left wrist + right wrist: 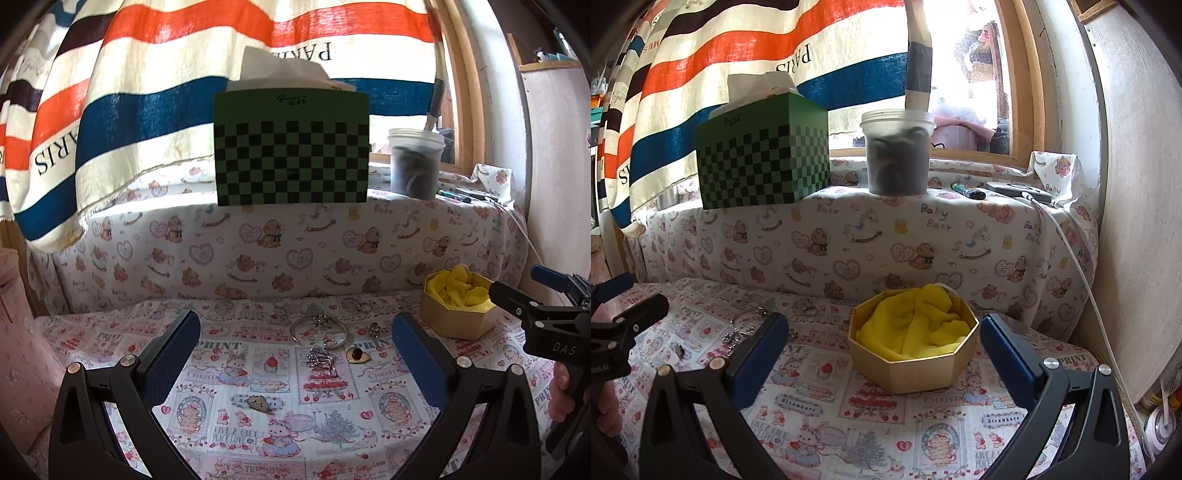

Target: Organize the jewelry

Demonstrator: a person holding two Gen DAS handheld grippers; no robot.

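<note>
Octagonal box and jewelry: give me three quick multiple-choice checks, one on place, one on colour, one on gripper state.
1. Where does the octagonal box sit?
A. on the ledge
B. on the printed cloth
C. inside the jar

2. What colour is the fabric in the box?
A. yellow
B. blue
C. white

3. How is the left gripper?
A. shut on the bangle
B. shut, empty
C. open

B: it rests on the printed cloth below the ledge.
A: yellow folds fill it.
C: its fingers stand wide apart, with the bangle lying loose.
</note>
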